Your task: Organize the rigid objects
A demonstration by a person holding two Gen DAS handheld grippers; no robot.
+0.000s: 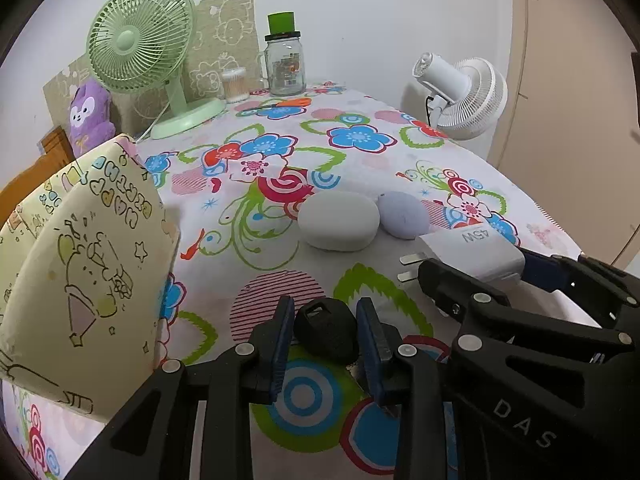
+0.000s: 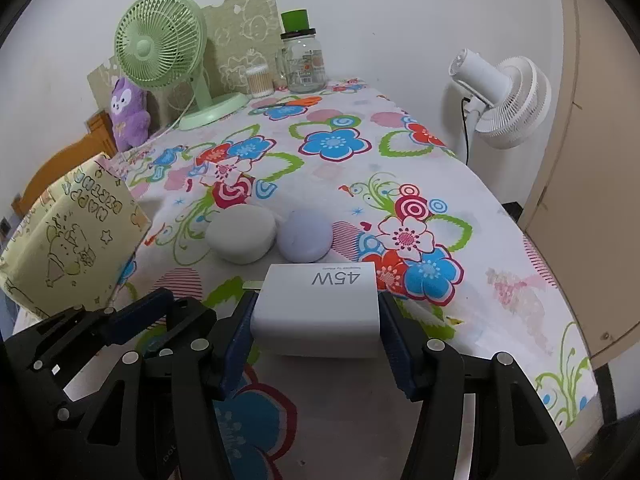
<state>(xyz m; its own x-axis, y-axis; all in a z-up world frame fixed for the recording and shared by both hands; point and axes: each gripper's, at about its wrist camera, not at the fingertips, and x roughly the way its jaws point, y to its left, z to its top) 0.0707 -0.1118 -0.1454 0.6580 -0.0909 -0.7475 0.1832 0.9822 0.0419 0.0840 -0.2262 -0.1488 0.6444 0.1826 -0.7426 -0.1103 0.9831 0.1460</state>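
Four small rigid objects on the flowered cloth

A black key fob [image 1: 326, 330] lies flat between blue gripper pads. A white charger [image 2: 316, 312] marked 45W lies on its broad side, prongs pointing left. Behind it a white oval case [image 2: 241, 233] and a lilac round case [image 2: 305, 236] lie side by side, touching.

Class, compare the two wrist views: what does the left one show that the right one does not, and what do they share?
Left wrist view only: a small black object gripped between the left gripper's fingers.
Right wrist view only: the right gripper head-on, shut on the white charger, with its whole top showing.
Both: the charger, white pebble, lilac pebble, yellow bag, green fan, jar.
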